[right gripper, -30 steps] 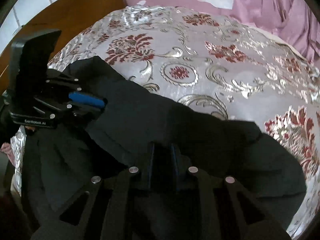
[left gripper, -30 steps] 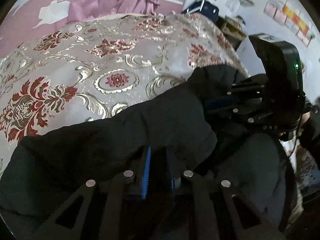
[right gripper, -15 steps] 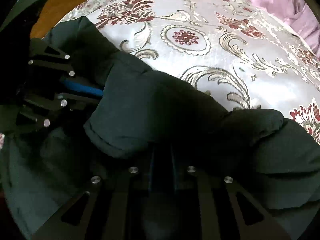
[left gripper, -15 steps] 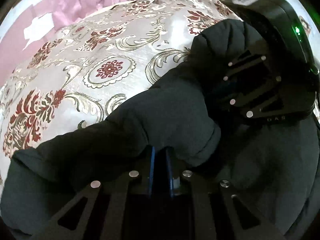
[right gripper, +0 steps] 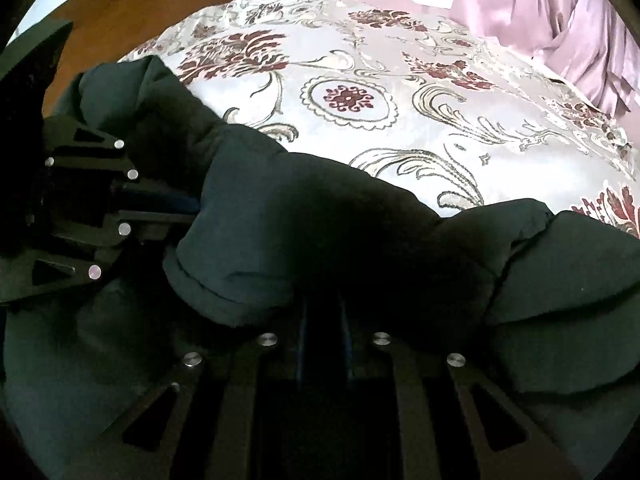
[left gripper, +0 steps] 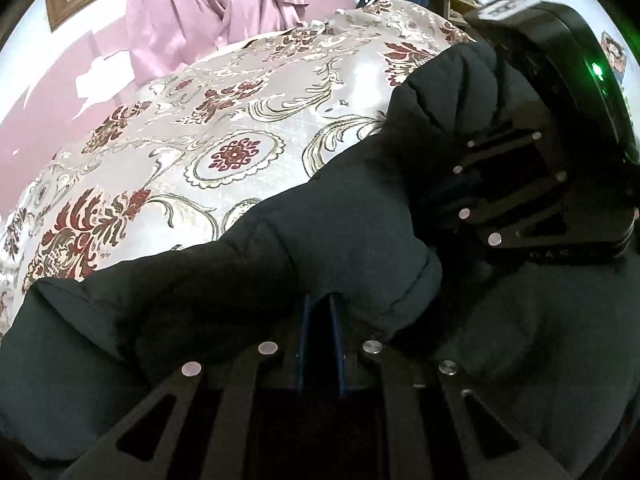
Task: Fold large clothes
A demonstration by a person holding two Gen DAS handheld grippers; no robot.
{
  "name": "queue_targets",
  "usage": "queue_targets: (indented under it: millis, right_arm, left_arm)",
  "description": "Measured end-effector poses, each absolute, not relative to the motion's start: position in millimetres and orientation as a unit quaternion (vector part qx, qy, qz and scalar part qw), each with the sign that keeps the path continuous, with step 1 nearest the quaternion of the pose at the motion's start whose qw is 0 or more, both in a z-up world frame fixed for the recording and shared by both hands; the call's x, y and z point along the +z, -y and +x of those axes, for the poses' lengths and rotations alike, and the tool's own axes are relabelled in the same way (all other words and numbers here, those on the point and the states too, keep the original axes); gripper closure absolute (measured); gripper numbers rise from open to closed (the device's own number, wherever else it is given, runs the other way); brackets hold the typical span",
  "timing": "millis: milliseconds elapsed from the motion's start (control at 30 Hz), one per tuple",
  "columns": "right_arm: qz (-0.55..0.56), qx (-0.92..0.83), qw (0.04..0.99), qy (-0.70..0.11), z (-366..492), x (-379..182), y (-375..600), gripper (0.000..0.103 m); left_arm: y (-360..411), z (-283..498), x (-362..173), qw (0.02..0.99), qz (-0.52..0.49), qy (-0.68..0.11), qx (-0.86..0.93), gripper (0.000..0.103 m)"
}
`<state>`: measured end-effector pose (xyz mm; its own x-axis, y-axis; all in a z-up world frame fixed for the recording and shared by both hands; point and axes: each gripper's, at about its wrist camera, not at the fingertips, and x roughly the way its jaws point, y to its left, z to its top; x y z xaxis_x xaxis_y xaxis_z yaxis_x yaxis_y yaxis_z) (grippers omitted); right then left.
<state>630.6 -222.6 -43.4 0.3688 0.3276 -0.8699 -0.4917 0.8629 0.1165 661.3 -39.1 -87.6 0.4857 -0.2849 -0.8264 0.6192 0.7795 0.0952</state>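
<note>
Left gripper (left gripper: pixel 320 312) nearly closed, right gripper (right gripper: pixel 324 312) likewise, side by side

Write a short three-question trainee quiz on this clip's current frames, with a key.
1. True or false: both hand-held grippers are shut on the dark padded jacket.
2. What does the jacket lie on?
3. In the left wrist view, the right hand-held gripper appears: A) upper right, B) lower left, C) nowhere.

Key: 1. True; the left hand-held gripper pinches it too. 2. A floral bedspread. 3. A.
</note>
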Motion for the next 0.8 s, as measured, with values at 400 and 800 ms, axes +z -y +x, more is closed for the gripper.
queue_targets:
  millis: [400, 800]
  right_arm:
    - [-0.070, 0.241, 0.861, -0.442, 607, -24, 235, 0.088]
    - [-0.052, 0.226, 0.883, -0.407, 581, -9, 256, 0.059]
  left_arm:
    - [37, 633, -62, 0.868, 0.208, -0.388, -0.232, 0.088]
    - [32, 614, -45, 0.893, 0.194, -0.380, -0.141, 0.050]
